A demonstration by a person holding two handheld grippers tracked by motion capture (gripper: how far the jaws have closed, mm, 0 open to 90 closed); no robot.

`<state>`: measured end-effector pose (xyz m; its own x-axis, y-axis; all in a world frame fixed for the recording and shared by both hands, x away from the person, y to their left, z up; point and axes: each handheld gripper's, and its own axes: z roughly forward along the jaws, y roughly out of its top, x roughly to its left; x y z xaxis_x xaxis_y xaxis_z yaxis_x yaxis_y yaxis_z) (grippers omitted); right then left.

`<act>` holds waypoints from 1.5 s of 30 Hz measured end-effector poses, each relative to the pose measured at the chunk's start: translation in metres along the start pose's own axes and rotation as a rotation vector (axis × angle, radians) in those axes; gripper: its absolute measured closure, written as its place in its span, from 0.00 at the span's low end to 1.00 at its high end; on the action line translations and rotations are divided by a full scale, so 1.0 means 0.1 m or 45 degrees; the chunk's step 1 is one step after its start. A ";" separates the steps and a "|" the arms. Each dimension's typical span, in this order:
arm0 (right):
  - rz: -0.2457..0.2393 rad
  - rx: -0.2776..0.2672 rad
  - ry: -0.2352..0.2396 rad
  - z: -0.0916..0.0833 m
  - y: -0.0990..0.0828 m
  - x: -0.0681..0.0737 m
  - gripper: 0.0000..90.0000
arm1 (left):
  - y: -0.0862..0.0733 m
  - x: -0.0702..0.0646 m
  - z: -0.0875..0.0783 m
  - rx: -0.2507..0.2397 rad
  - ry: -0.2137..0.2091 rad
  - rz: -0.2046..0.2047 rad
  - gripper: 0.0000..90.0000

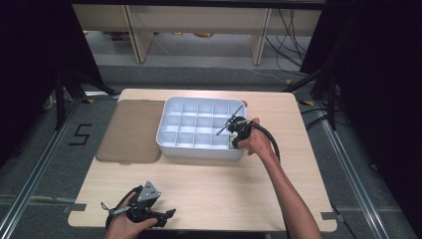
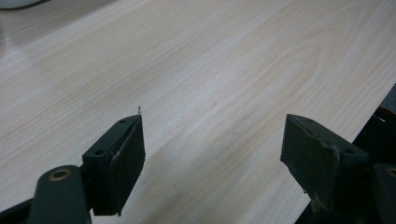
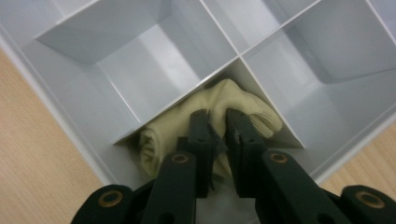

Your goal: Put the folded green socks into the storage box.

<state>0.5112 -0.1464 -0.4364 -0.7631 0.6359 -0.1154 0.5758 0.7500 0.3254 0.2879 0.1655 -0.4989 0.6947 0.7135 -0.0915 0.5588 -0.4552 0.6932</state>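
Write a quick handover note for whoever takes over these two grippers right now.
Right hand-held gripper: jaws nearly closed, pinching the pale yellow rolled cloth in a corner compartment of the white plastic divided tray.
Left hand-held gripper: open, holding nothing, low over the light wooden table near its front edge.
Done: cloth sits in its compartment.
Left: probably release it and pull the gripper out; the other visible compartments look bare.
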 end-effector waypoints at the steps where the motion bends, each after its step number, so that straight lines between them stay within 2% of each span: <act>1: 0.011 0.008 -0.003 0.01 0.00 0.01 0.90 | 0.00 0.00 0.00 -0.003 -0.004 -0.007 0.23; 3: -0.007 -0.001 0.003 0.02 0.01 -0.01 0.89 | 0.00 0.00 -0.01 0.001 0.006 0.005 0.23; 7: 0.075 -0.043 0.037 -0.04 0.00 -0.03 0.85 | 0.00 0.00 -0.01 0.000 0.006 0.006 0.23; 10: 0.089 -0.112 0.063 -0.12 -0.03 -0.07 0.81 | 0.00 0.00 -0.01 -0.001 0.007 0.006 0.23; 12: 0.169 -0.113 0.065 -0.21 -0.04 -0.06 0.79 | 0.01 0.00 -0.01 -0.004 0.007 0.004 0.23; 14: 0.156 -0.162 0.084 -0.29 -0.07 -0.09 0.79 | 0.01 0.00 -0.02 0.002 -0.006 0.022 0.23; 15: 0.180 -0.160 0.076 -0.32 -0.07 -0.09 0.79 | 0.01 -0.01 -0.01 -0.012 0.002 -0.008 0.23; 20: 0.217 -0.245 0.094 -0.45 -0.14 -0.16 0.78 | 0.01 0.00 -0.02 -0.003 -0.006 0.015 0.23; 24: 0.225 -0.303 0.110 -0.55 -0.23 -0.19 0.76 | 0.01 0.01 -0.02 -0.005 -0.007 0.020 0.23; 25: 0.223 -0.330 0.124 -0.57 -0.25 -0.20 0.76 | 0.01 0.01 -0.02 -0.008 0.009 0.003 0.23; 27: 0.232 -0.377 0.121 -0.60 -0.30 -0.20 0.75 | 0.01 0.01 -0.02 -0.006 -0.004 0.014 0.23; 28: 0.231 -0.366 0.120 -0.64 -0.32 -0.21 0.75 | 0.01 0.00 -0.02 -0.011 0.005 -0.002 0.23; 30: 0.257 -0.400 0.139 -0.66 -0.37 -0.19 0.73 | 0.01 0.01 -0.02 -0.011 0.004 0.002 0.23; 31: 0.238 -0.390 0.137 -0.69 -0.39 -0.21 0.72 | 0.01 0.01 -0.02 -0.008 -0.004 0.014 0.23; 33: 0.237 -0.415 0.141 -0.72 -0.44 -0.20 0.72 | 0.01 0.01 -0.02 -0.011 -0.004 0.016 0.23; 34: 0.225 -0.433 0.134 -0.72 -0.46 -0.20 0.71 | 0.01 0.00 -0.02 -0.016 -0.005 -0.014 0.23; 36: 0.244 -0.447 0.157 -0.75 -0.49 -0.17 0.70 | 0.01 0.01 -0.02 -0.018 -0.002 -0.015 0.23; 37: 0.225 -0.477 0.156 -0.75 -0.51 -0.17 0.69 | 0.01 0.02 -0.02 -0.013 0.001 -0.006 0.23; 39: 0.238 -0.465 0.158 -0.79 -0.55 -0.14 0.67 | 0.01 0.02 -0.03 -0.009 -0.006 -0.008 0.23; 40: 0.239 -0.494 0.168 -0.78 -0.56 -0.13 0.66 | 0.01 0.02 -0.03 -0.009 -0.006 0.000 0.23; 41: 0.233 -0.495 0.175 -0.80 -0.58 -0.11 0.65 | 0.01 0.02 -0.03 -0.017 -0.003 -0.017 0.23; 42: 0.214 -0.526 0.184 -0.80 -0.61 -0.10 0.63 | 0.01 0.02 -0.03 -0.017 0.000 -0.008 0.23; 43: 0.229 -0.537 0.177 -0.82 -0.63 -0.08 0.61 | 0.01 0.03 -0.03 -0.016 0.001 0.003 0.23; 44: 0.209 -0.565 0.155 -0.80 -0.64 -0.07 0.60 | 0.01 0.03 -0.03 -0.015 0.003 0.006 0.23; 45: 0.249 -0.541 0.187 -0.83 -0.66 -0.04 0.59 | 0.01 0.02 -0.03 -0.013 0.004 0.006 0.23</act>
<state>0.4519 -0.2130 -0.3797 -0.7039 0.7018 0.1099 0.5650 0.4594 0.6853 0.2886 0.1686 -0.4962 0.6962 0.7127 -0.0860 0.5505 -0.4532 0.7011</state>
